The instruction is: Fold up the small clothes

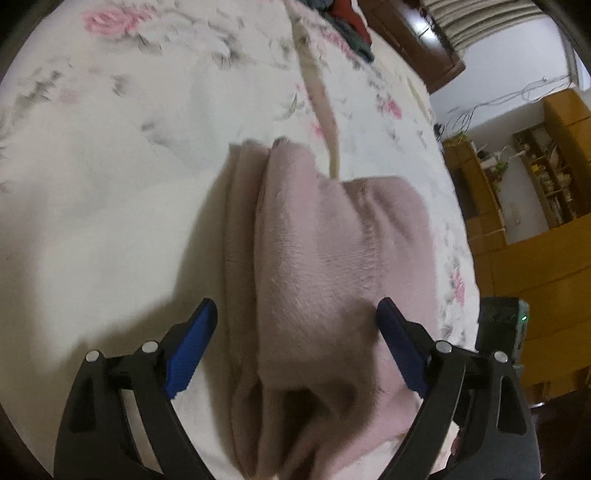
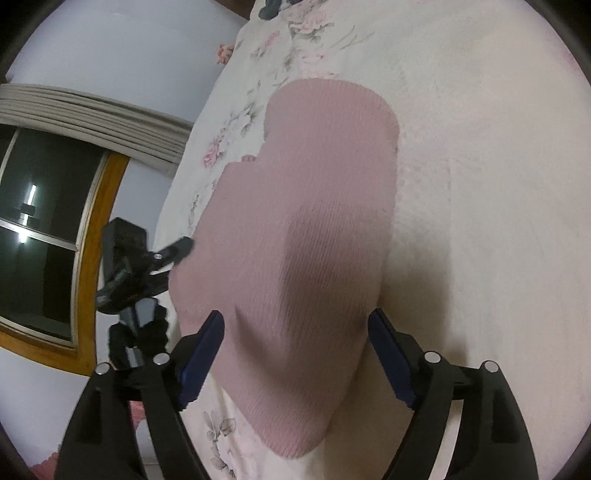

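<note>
Lying on the floral bedsheet (image 1: 110, 155), the pink knit garment (image 1: 325, 251) is already gathered into several stacked layers, with folded edges visible along its left side in the left wrist view. The left gripper (image 1: 297, 314) sits with its jaws spread wide; the garment passes between the blue pads (image 1: 192, 347), but neither pad is pressed against it, so nothing is gripped. The right gripper (image 2: 295, 325) is likewise spread wide, straddling the near end of the same garment (image 2: 306, 221) without clamping it. In the right wrist view the left gripper (image 2: 162, 258) appears at the garment's far-left edge, beside the edge of the bed. A cream strip of fabric (image 1: 321, 96) lies on the sheet beyond the garment, and a heap of dark and red clothes (image 1: 347, 26) sits well apart near the far end. Judged from the layering, the fold appears largely formed. Risks from here: closing a jaw on only the top layer would peel the stack apart when lifted; closing too deep could catch the bedsheet beneath and drag it; withdrawing a pad that brushes the loose knit could pull the folded edges out of alignment. The garment's position near the bed edge also leaves it liable to slide off if pushed that way.
</note>
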Demonstrator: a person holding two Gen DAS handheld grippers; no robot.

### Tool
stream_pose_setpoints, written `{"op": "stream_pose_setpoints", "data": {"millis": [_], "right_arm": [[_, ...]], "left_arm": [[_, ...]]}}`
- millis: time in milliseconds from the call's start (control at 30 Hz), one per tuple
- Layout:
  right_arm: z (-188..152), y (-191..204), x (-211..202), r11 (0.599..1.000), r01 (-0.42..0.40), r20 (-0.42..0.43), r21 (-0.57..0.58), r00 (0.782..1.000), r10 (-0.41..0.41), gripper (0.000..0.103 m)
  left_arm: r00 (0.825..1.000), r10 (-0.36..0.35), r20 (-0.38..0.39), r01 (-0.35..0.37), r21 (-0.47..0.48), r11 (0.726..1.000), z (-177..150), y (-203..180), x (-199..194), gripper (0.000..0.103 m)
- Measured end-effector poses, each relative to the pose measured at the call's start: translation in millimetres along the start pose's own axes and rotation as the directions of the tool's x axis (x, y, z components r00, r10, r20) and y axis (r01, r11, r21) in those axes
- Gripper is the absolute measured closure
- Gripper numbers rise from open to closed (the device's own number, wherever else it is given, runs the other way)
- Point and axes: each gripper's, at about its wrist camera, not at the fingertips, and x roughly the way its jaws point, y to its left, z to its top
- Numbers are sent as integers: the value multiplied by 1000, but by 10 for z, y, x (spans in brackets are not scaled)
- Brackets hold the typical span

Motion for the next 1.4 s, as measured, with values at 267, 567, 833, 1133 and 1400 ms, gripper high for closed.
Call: {"op": "stream_pose_setpoints", "data": {"millis": [267, 567, 833, 1133, 1400], "right_arm": [[22, -225, 220, 997, -61, -24, 50, 998, 62, 8], [33, -134, 237, 999, -35, -2, 10, 999, 35, 33], [59, 174, -42, 998, -53, 21, -43, 998, 54, 53], [-252, 317, -830, 995, -46, 58, -87, 997, 51, 57], [-966, 227, -1481, 996, 4, 65, -92, 998, 2, 57]], "left_arm": [[989, -140, -46, 141, 28, 990, -67, 3, 270, 8], [991, -125, -50, 130, 118, 984, -200, -203, 426, 20], [965, -260, 35, 260, 2, 966, -315, -180, 216, 44], [929, -367, 37, 363, 83, 928, -894, -961, -7, 45], [927, -374, -12, 372, 147, 917, -1756, -1608, 57, 44]]}}
